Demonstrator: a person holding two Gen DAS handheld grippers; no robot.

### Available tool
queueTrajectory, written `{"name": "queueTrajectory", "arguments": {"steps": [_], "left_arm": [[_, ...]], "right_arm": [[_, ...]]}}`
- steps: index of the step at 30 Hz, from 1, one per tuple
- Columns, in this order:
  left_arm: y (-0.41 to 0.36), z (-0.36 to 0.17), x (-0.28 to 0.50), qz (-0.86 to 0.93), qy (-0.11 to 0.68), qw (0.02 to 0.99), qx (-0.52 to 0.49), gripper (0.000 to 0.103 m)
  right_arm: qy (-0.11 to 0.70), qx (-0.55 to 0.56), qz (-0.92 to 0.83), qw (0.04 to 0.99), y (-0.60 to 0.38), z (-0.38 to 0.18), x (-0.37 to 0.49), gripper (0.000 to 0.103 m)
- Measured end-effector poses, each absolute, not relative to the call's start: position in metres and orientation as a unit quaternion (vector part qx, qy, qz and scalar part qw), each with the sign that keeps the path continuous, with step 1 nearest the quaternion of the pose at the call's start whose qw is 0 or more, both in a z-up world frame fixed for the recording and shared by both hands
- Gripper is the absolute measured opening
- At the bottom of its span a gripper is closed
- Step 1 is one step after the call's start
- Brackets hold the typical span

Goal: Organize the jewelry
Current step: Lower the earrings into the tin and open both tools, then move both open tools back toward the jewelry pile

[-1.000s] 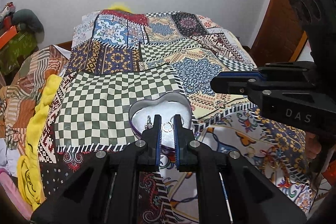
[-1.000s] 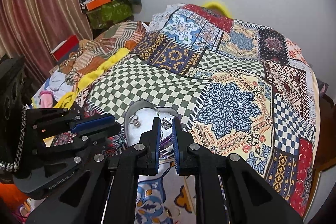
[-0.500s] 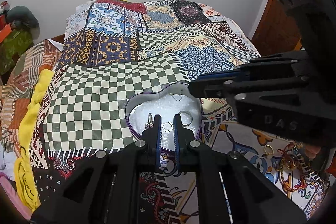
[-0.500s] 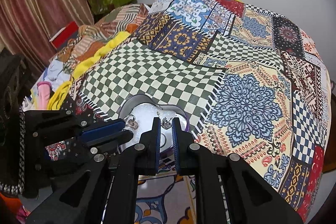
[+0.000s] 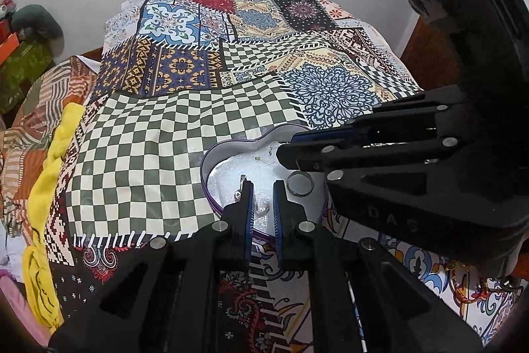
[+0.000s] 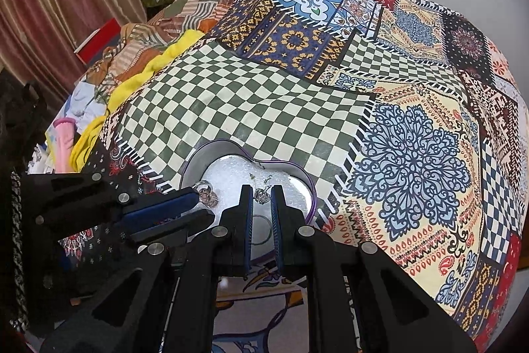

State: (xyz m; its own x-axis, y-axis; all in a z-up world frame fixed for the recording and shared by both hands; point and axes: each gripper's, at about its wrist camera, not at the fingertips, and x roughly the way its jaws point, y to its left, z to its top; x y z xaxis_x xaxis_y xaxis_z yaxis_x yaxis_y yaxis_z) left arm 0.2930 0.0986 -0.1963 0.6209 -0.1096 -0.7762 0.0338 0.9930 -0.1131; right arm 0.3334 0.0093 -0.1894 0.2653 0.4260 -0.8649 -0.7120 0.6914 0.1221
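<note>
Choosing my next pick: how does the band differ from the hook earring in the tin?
The band is a wide metal loop; the hook earring is thin wire with a green bead. The band lies beside the right gripper; the earring sits farther back. Both lie loose in the tin.

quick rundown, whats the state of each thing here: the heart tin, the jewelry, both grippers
heart-shaped tin: open, no lid on, white lining showing, resting on the bedspread
band ring: lying flat inside the tin
hook earring: loose on the lining, near the tin's notch
left gripper: nearly closed, over the tin
right gripper: nearly closed, over the tin
</note>
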Motion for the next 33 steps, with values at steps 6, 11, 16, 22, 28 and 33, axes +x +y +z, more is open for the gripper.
{"name": "queueTrajectory", "arguments": {"steps": [6,11,16,22,28,33], "left_arm": [[0.097,-0.197,0.291,-0.039,0.438,0.897,-0.037,0.01],[0.099,-0.195,0.288,-0.034,0.439,0.897,-0.041,0.01],[0.1,-0.188,0.283,-0.03,0.435,0.899,-0.041,0.011],[0.101,-0.172,0.274,-0.022,0.427,0.903,-0.042,0.011],[0.098,-0.152,0.26,-0.018,0.416,0.908,-0.038,0.011],[0.09,-0.132,0.246,-0.019,0.402,0.915,-0.029,0.016]], "right_arm": [[0.474,-0.18,0.345,0.79,0.016,-0.188,0.329,0.01],[0.465,-0.185,0.339,0.796,0.016,-0.183,0.326,0.021],[0.453,-0.184,0.334,0.806,0.011,-0.172,0.322,0.023],[0.446,-0.175,0.334,0.812,0.002,-0.156,0.314,0.024],[0.434,-0.166,0.333,0.821,-0.012,-0.136,0.299,0.024],[0.419,-0.157,0.331,0.831,-0.029,-0.116,0.282,0.024]]}}
